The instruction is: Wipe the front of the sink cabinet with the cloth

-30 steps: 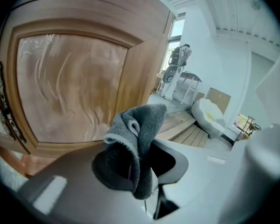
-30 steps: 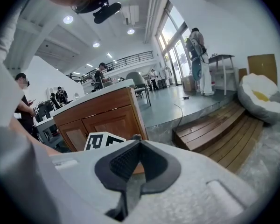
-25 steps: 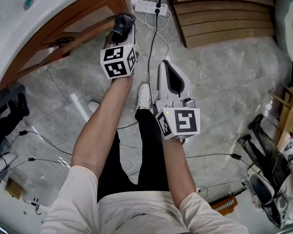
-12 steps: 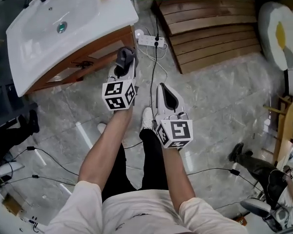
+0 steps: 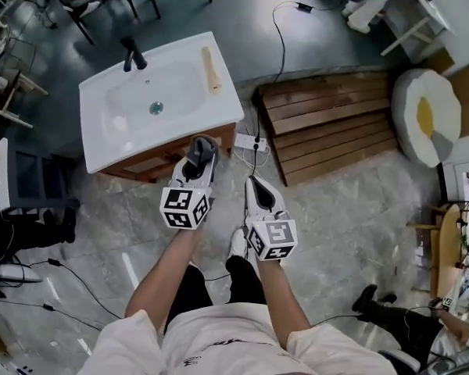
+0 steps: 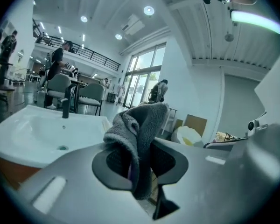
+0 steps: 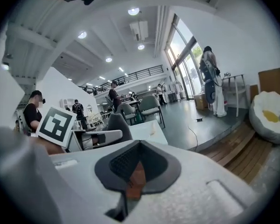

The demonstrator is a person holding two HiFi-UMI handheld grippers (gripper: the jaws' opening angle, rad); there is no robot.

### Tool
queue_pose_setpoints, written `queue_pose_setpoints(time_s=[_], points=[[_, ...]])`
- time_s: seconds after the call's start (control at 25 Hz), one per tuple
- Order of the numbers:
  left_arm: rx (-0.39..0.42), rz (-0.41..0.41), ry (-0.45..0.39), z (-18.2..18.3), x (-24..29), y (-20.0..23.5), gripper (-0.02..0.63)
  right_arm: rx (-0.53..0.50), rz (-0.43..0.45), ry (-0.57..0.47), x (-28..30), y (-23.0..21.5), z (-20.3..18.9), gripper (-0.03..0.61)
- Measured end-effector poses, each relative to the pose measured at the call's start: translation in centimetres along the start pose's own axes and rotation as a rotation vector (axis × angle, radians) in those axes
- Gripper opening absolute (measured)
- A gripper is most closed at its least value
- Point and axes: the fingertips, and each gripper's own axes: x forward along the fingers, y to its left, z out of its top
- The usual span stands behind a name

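Observation:
The sink cabinet has a white basin [image 5: 109,151] over a brown wooden front [image 5: 152,165]; it stands at the upper left of the head view. My left gripper [image 5: 199,144] is shut on a grey cloth [image 5: 201,153] just off the cabinet's right front corner. In the left gripper view the cloth [image 6: 139,134] bunches up between the jaws, and the basin [image 6: 32,134] lies low at left. My right gripper [image 5: 255,183] is shut with nothing in it, to the right of the left one and over the floor. In its own view the right gripper [image 7: 134,174] faces the basin top [image 7: 148,132].
A black faucet [image 5: 133,53] and a wooden stick [image 5: 212,69] sit on the basin. A white power strip [image 5: 250,142] with cables lies on the floor by the cabinet. A wooden slat platform [image 5: 336,123] and an egg-shaped cushion [image 5: 426,123] are at right. Chairs stand behind the sink.
The head view has risen and pulled back, so the whole basin now shows. Both grippers sit farther from the cabinet front than a second ago. The cloth stays clamped in the left gripper.

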Motion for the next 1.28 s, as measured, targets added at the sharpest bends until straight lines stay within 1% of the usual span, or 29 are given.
queue_pose_setpoints(time_s=[0.2, 0.28, 0.48, 0.64, 0.88, 1.04, 1.28], points=[[-0.001, -0.02, -0.068, 7.4, -5.1, -0.7, 0.069, -0.043, 0.03, -0.056, -1.3, 4.0, 6.8, -0.002], [0.005, -0.029, -0.083, 9.4, -7.2, -1.2, 0.069, -0.054, 0.039, -0.068, -2.2, 5.4, 8.6, -0.002], [0.062, -0.052, -0.131, 14.1, -11.9, -2.9, 0.069, -0.072, 0.078, -0.114, -4.2, 9.1, 12.8, -0.002], [0.071, -0.054, -0.164, 16.5, -14.8, -4.3, 0.071, -0.096, 0.093, -0.14, -5.7, 11.5, 15.2, -0.002], [0.099, -0.038, -0.21, 19.9, -19.4, -5.0, 0.071, -0.138, 0.185, -0.202, -6.1, 17.2, 19.1, -0.002], [0.09, -0.014, -0.244, 21.3, -22.0, -4.8, 0.071, -0.144, 0.209, -0.218, -6.4, 19.5, 20.2, -0.002], [0.1, 0.018, -0.277, 22.9, -24.4, -3.7, 0.069, -0.173, 0.251, -0.243, -6.1, 22.1, 21.9, -0.002]])
